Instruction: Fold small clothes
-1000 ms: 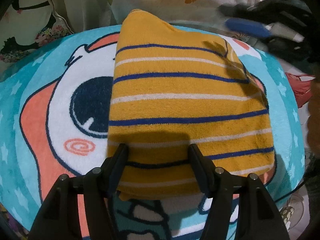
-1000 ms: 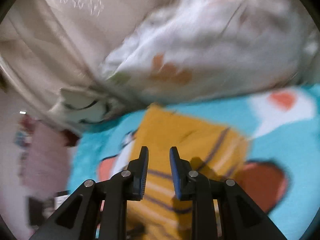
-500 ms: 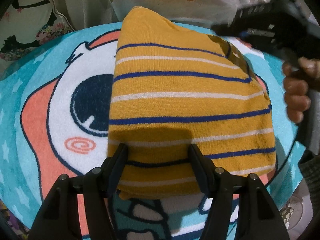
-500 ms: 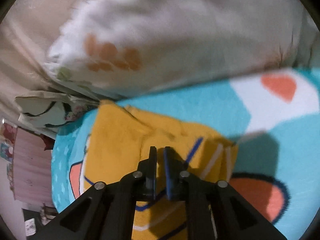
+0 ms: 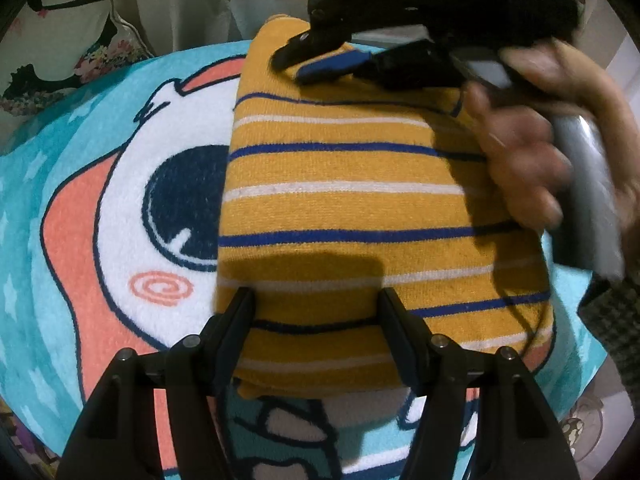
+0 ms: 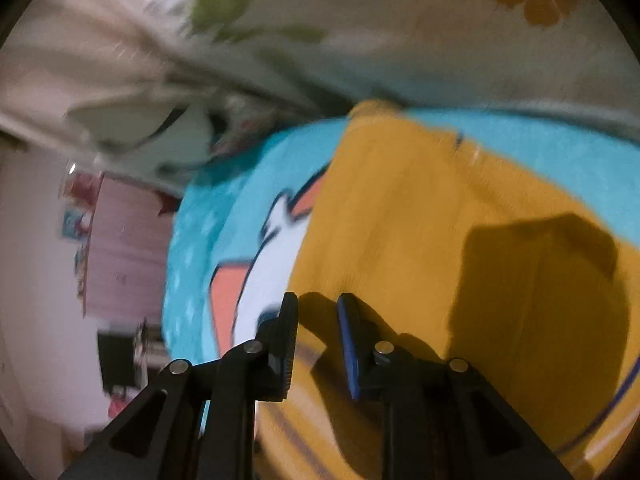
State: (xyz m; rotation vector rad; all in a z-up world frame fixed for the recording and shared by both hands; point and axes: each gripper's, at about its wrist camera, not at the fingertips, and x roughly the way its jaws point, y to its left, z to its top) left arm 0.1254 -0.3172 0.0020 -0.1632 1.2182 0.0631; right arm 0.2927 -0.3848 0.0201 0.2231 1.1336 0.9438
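The landmark here is the yellow striped garment (image 5: 352,208), a small knit piece with blue and white bands lying folded into a rough rectangle on a turquoise cartoon-print blanket (image 5: 80,160). Nearest the left wrist camera, the left gripper (image 5: 316,312) sits at the garment's near edge with its fingers spread wide; the near hem runs between them, and nothing is pinched. Whether the tips press into the cloth cannot be told. At the garment's far end, the right gripper (image 5: 316,60) reaches in over the top corner, a hand (image 5: 532,168) wrapped around its handle off the garment's right side. In its own view the right gripper (image 6: 316,316) shows a narrow gap between its blue-padded fingers, hovering over plain yellow cloth near the left edge, with no fabric visibly caught; that view is blurred. Beyond the garment's far corner lie pale floral bedding (image 5: 160,12) and pillows. The risk, as I judge it, is at the far end: closing on a single top layer, or on the blanket pile beneath, would drag the stack askew and open the fold. With the left fingers spread and not clamping, nothing anchors the near hem, so a pull could slide the whole piece.
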